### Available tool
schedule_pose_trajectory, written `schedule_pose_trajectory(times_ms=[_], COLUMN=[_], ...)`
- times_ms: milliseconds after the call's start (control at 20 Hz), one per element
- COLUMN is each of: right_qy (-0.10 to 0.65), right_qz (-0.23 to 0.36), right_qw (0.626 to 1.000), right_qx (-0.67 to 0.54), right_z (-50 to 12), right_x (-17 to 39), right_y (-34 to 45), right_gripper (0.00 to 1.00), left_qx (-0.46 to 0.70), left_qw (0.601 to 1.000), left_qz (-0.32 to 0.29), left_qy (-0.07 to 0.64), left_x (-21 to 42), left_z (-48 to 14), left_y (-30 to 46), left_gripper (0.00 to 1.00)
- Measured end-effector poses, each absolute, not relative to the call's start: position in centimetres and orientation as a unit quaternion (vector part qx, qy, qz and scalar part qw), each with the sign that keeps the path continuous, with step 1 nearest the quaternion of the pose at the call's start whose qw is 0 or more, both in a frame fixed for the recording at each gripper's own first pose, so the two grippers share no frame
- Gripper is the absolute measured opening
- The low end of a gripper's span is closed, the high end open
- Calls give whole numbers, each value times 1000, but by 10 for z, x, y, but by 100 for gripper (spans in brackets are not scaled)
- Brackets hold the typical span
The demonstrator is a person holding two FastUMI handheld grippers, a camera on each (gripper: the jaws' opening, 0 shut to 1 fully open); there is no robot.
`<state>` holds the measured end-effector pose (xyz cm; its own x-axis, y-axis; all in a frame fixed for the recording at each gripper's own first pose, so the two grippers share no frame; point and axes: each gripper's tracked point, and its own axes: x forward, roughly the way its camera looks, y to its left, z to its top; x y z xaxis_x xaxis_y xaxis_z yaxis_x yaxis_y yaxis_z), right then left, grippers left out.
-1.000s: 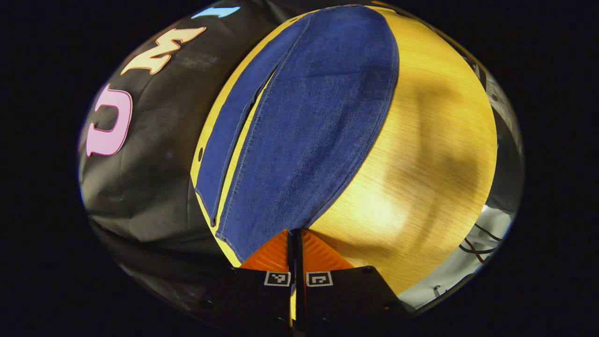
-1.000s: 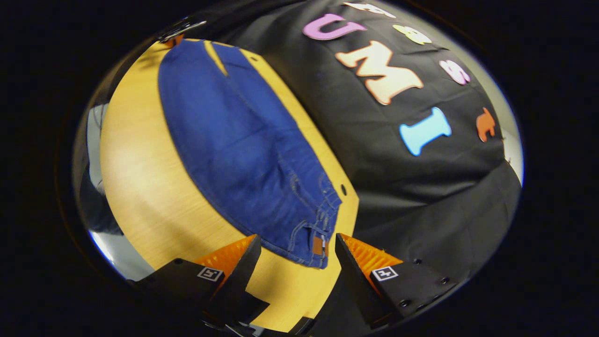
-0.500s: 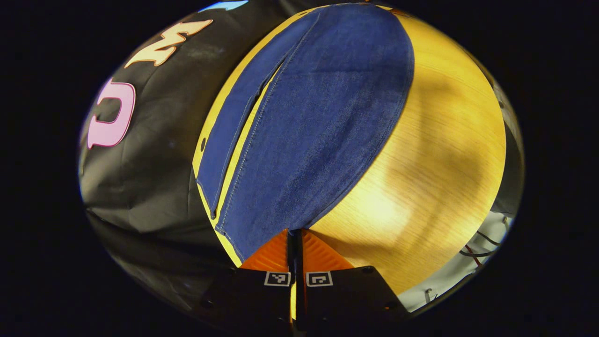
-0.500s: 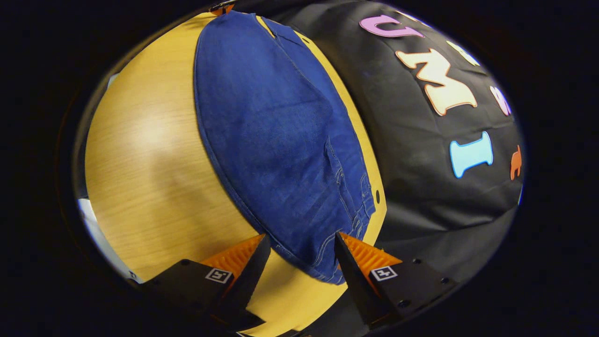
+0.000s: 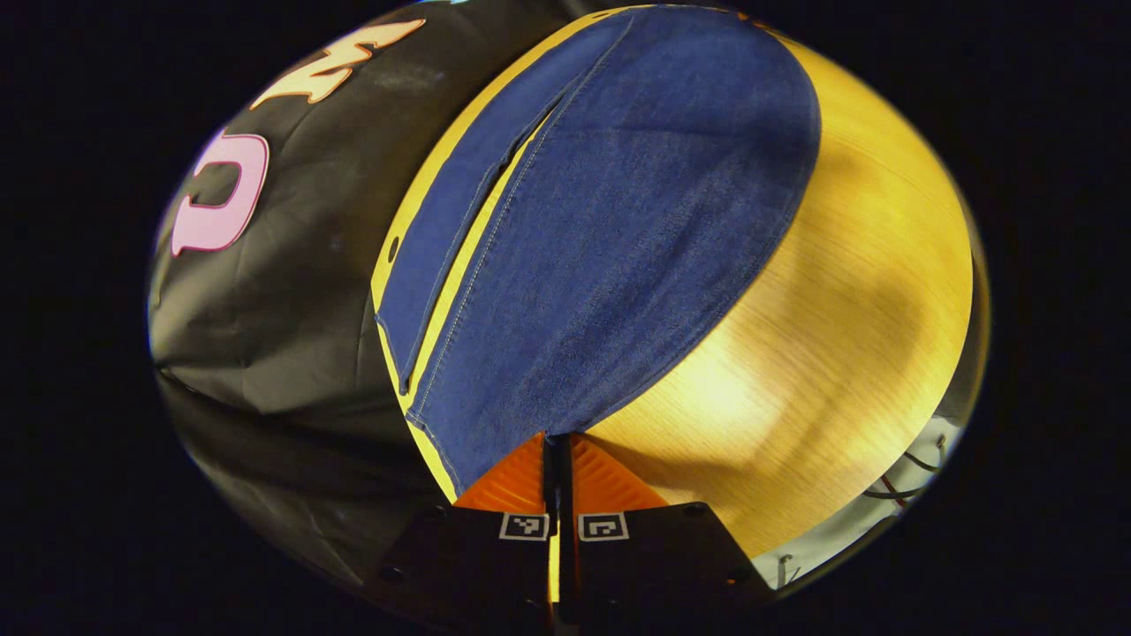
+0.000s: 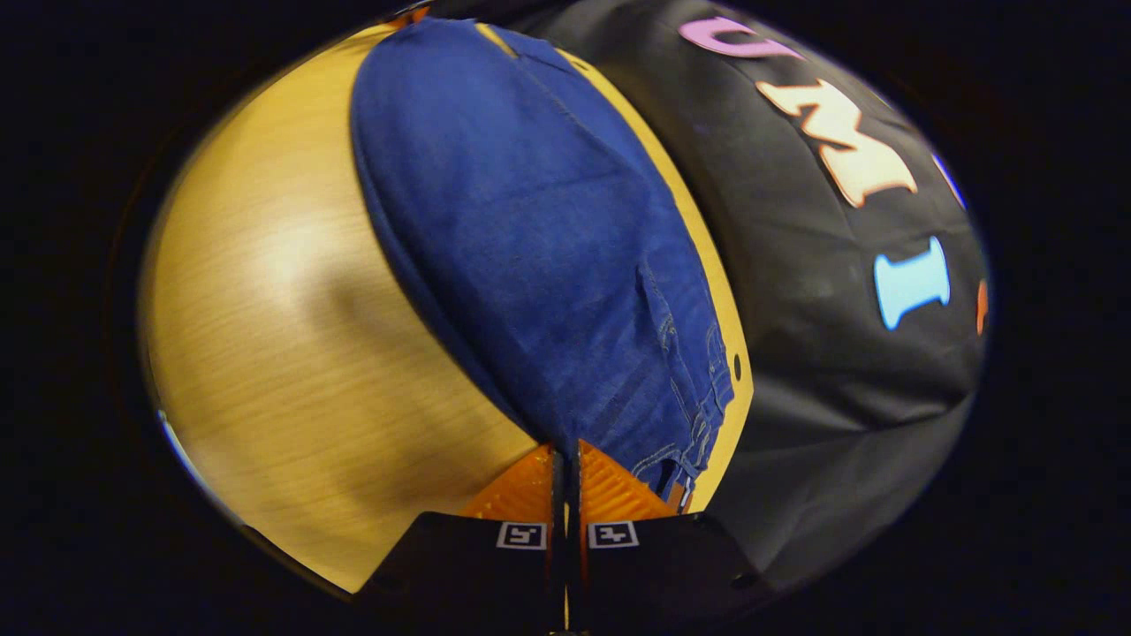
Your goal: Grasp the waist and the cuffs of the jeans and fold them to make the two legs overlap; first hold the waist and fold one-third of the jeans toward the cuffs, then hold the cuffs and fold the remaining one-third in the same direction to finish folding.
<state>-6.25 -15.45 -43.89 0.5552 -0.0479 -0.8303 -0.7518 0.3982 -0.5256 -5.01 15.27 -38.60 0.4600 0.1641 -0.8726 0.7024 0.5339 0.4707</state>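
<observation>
Claws both clamped — left claw [image 5: 557,439] on cuff, right claw [image 6: 566,446] on waist of jeans [image 5: 610,221].

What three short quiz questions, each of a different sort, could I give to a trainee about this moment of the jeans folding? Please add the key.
1. True or false: the jeans lie spread flat on the wooden table.
2. Multiple choice: the right gripper is at A) the waist end of the jeans, B) the cuff end, C) the bare table, far from the jeans.
3. Fill in: the left gripper has its fingers closed at the ____ end of the jeans.

Key: 1 true. 2 A, since the belt loops and waistband lie just beside its fingers. 3 cuff, since both leg hems end near it.
</observation>
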Motion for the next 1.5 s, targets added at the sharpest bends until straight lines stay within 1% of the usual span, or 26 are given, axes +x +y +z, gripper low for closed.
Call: schedule_pose_trajectory(times_ms=[100,200,350,600,750,850,950,1100,1250,1400,1450,1500], right_qy=[379,366,348,315,292,290,295,303,318,340,350,356], right_qz=[220,192,140,56,13,-3,-15,-26,-29,-33,-34,-39], right_qw=[762,788,830,881,902,905,906,905,899,894,892,891], right_qx=[-476,-457,-413,-349,-319,-312,-302,-296,-300,-290,-284,-279], right_z=[-415,-396,-367,-321,-308,-314,-325,-339,-361,-395,-408,-419], right_x=[-51,-36,-8,64,106,128,147,182,210,232,235,237], right_y=[-150,-151,-148,-138,-125,-119,-116,-112,-109,-105,-103,-104], right_gripper=[3,3,3,3,2,2,2,4,2,1,3,2], left_qx=[400,384,384,352,328,298,271,273,294,285,275,267], left_qw=[746,766,783,815,837,854,861,853,840,847,850,852], left_qz=[-165,-143,-119,-118,-98,-89,-88,-95,-101,-90,-87,-86], left_qy=[506,496,476,445,426,416,421,434,444,439,440,441], left_x=[-44,-32,-10,56,108,149,178,215,244,271,275,278], left_z=[-380,-363,-321,-293,-278,-276,-281,-299,-323,-344,-350,-357], left_y=[152,149,150,159,169,171,169,166,163,166,166,165], left_gripper=[0,0,0,0,0,0,0,0,0,0,0,0])
